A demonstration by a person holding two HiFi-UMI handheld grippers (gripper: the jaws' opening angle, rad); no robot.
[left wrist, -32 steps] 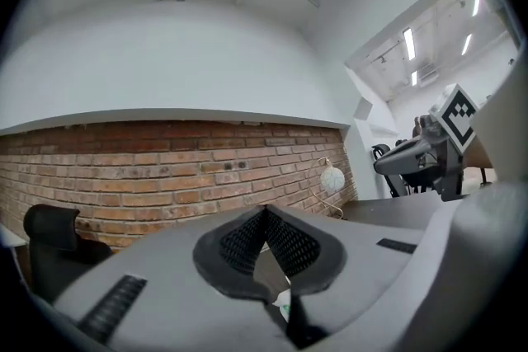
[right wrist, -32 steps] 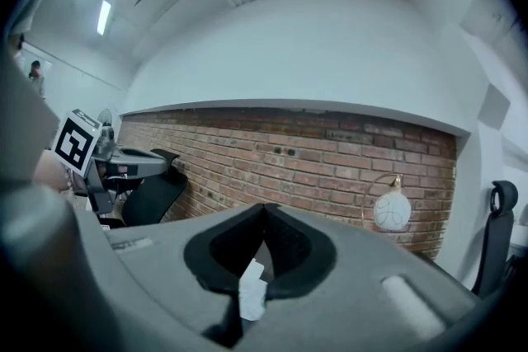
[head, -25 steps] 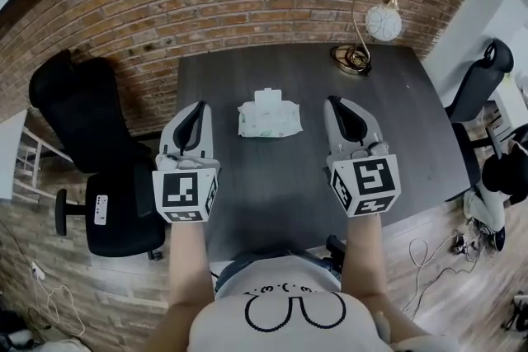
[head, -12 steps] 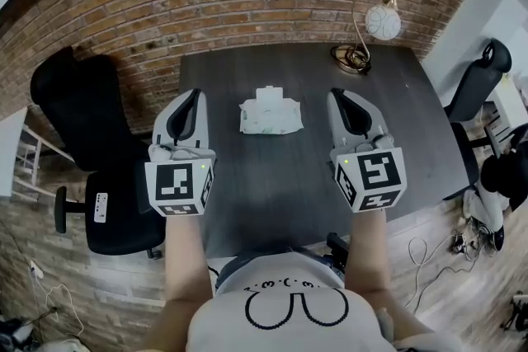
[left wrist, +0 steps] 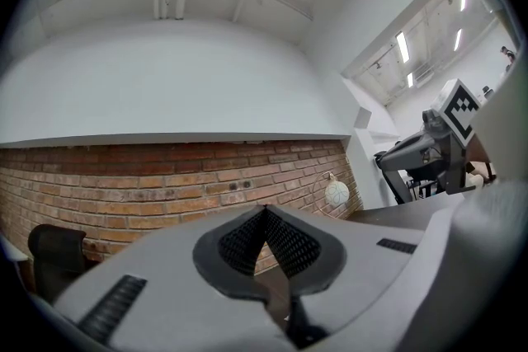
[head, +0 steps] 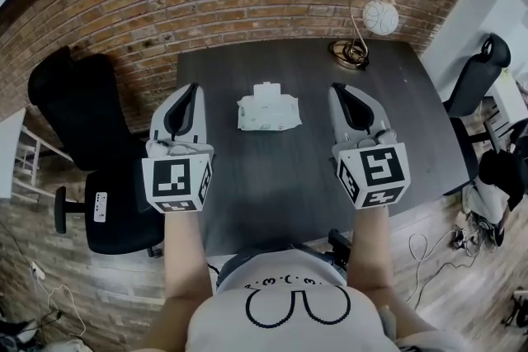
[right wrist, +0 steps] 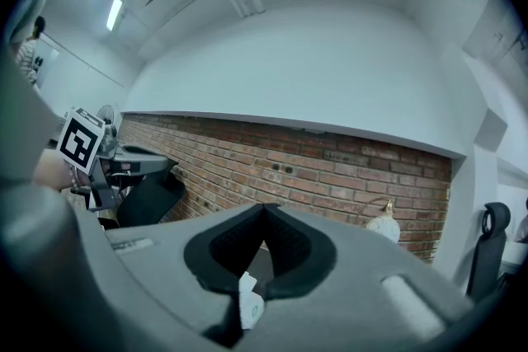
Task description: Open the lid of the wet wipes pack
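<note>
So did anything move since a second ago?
Hardly. The left claw and the right claw drifted a tiny bit outward, away from each other, above the table. Nothing was grabbed or let go. Both claws stay shut and empty, and the wet wipes pack lies untouched in the same spot between them.

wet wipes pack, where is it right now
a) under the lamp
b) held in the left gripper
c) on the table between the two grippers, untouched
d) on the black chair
c: the head view shows the wet wipes pack lying on the table between the left gripper and the right gripper, neither touching it.
</note>
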